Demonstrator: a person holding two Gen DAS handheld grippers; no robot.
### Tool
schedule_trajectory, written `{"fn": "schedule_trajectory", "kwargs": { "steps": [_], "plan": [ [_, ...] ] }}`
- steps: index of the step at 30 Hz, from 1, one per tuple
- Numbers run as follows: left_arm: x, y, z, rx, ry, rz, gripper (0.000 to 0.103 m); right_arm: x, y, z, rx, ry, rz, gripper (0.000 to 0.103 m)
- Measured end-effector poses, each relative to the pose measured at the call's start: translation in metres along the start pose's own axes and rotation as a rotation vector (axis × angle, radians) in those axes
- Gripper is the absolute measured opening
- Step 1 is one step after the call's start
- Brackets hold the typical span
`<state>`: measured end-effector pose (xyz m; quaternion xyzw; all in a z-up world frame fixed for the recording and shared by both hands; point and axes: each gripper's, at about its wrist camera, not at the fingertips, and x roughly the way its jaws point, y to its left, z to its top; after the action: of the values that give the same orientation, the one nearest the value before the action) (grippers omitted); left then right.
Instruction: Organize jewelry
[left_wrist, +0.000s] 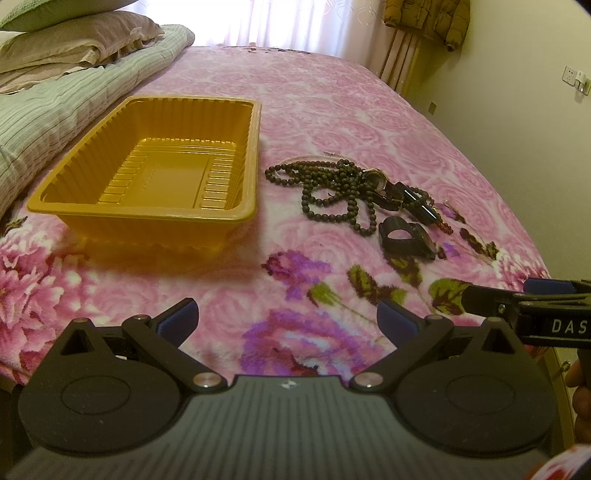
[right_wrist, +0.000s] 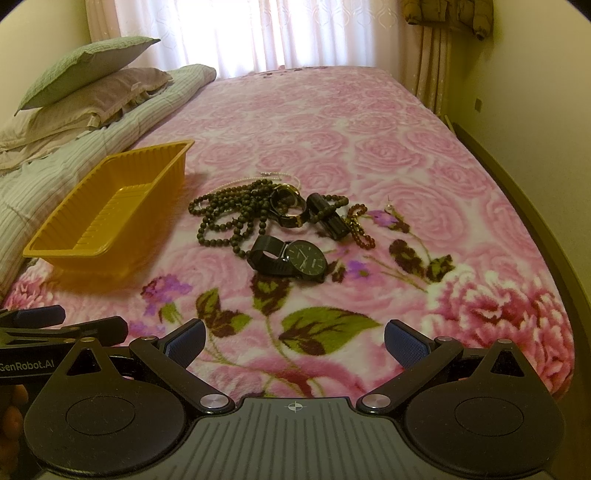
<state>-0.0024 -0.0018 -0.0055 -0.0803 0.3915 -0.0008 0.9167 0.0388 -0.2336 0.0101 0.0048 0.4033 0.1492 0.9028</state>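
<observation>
Above the pink floral bed blanket (right_wrist: 369, 122), left tongs (left_wrist: 286, 319) and right tongs (right_wrist: 293, 341) side by side, both spread apart, empty, one empty orange ribbed plastic tray (left_wrist: 155, 166), beside it one heap of dark beaded jewelry (right_wrist: 236, 214), two black watches (right_wrist: 295, 258).

Both claws gape wide, gripping nothing. The left claw (left_wrist: 286, 319) hovers low, fingers aimed at 12 o'clock; the right claw (right_wrist: 294, 341) hovers level beside it, at its 3 o'clock.

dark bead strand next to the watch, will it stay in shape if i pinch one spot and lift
Probably not: the dark bead strand lies in loose loops, so it should dangle. It overlaps the gold-trimmed watch, so it may drag that along.
</observation>
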Motion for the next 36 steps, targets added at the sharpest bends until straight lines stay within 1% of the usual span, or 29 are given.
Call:
{"fn": "schedule_trajectory", "kwargs": {
  "steps": [29,32,36],
  "plan": [
    [0.002,0.000,0.000,-0.006,0.004,-0.007,0.102,0.000,-0.001,0.001,0.003,0.000,0.002,0.103],
    [0.002,0.006,0.001,-0.043,0.001,-0.027,0.102,-0.002,0.001,-0.001,0.008,-0.005,0.007,0.103],
    [-0.001,0.030,0.007,-0.157,-0.010,-0.110,0.102,-0.003,0.003,0.002,0.022,-0.021,0.027,0.103]
  ]
}}
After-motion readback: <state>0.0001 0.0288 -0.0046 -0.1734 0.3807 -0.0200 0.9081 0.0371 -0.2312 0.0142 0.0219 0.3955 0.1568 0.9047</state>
